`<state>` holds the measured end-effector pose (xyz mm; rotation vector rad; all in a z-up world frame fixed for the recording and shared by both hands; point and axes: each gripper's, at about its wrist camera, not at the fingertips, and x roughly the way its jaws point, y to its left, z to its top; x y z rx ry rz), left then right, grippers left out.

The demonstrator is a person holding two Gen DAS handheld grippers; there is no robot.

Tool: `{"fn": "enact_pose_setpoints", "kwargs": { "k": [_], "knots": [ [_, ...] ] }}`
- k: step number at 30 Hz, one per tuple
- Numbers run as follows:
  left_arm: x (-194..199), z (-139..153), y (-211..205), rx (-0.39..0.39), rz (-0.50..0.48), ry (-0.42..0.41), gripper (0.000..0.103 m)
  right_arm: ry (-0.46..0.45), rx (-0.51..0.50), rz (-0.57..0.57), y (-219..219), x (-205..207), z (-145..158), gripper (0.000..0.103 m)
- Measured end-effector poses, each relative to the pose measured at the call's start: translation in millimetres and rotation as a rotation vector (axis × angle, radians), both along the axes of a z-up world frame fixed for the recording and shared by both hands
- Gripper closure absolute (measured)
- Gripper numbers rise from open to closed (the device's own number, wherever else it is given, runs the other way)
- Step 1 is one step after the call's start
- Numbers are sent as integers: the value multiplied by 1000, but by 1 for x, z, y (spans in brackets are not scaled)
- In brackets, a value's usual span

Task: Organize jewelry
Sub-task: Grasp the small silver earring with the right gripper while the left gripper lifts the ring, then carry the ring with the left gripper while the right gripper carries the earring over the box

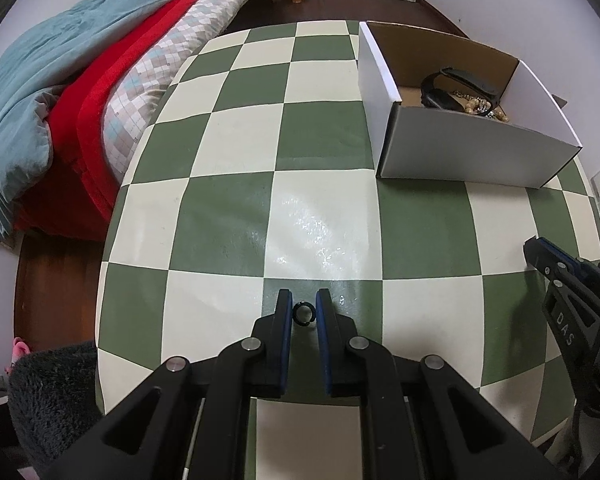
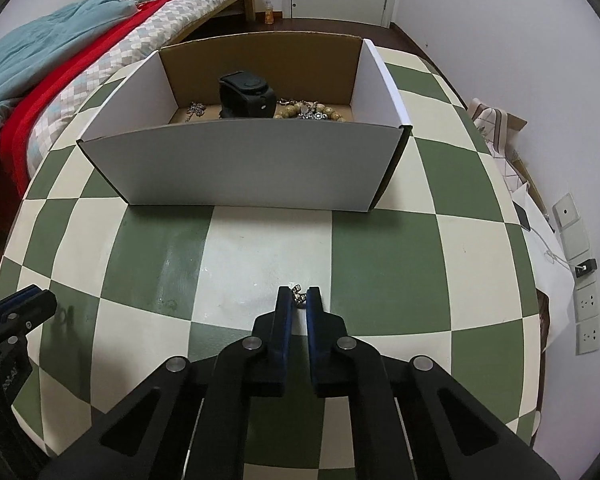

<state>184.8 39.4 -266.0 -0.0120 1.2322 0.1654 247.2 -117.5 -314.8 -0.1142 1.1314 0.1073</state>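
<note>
My left gripper [image 1: 303,307] is shut on a small black ring [image 1: 303,314], held between its blue pads just above the checkered table [image 1: 236,216]. My right gripper [image 2: 299,300] is shut on a small silver piece of jewelry [image 2: 298,295] low over the table. An open white cardboard box [image 2: 244,164] stands at the back; it also shows in the left wrist view [image 1: 472,148]. Inside lie a black watch [image 2: 246,94], a wooden bead bracelet [image 2: 312,112] and a small silver piece [image 2: 196,110].
A bed [image 1: 100,80] with teal, red and checked bedding runs along the table's left side. A grey fluffy seat [image 1: 52,400] is at the near left. Wall sockets [image 2: 584,316] and cloth [image 2: 496,132] lie beyond the right edge. Each gripper shows at the other view's edge.
</note>
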Motion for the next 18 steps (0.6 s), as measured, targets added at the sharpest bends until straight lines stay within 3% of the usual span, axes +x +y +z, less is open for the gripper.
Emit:
{"fn": "enact_pose_setpoints", "kwargs": {
  "k": [10,18],
  "knots": [
    [-3,34,-8,-21,-22,-72,94,-32,28,-12,-13,-17,10,101],
    [12,88,-21,-85,-52,-175,94,-118,88,-37,-29,-24,58,101]
  ]
}}
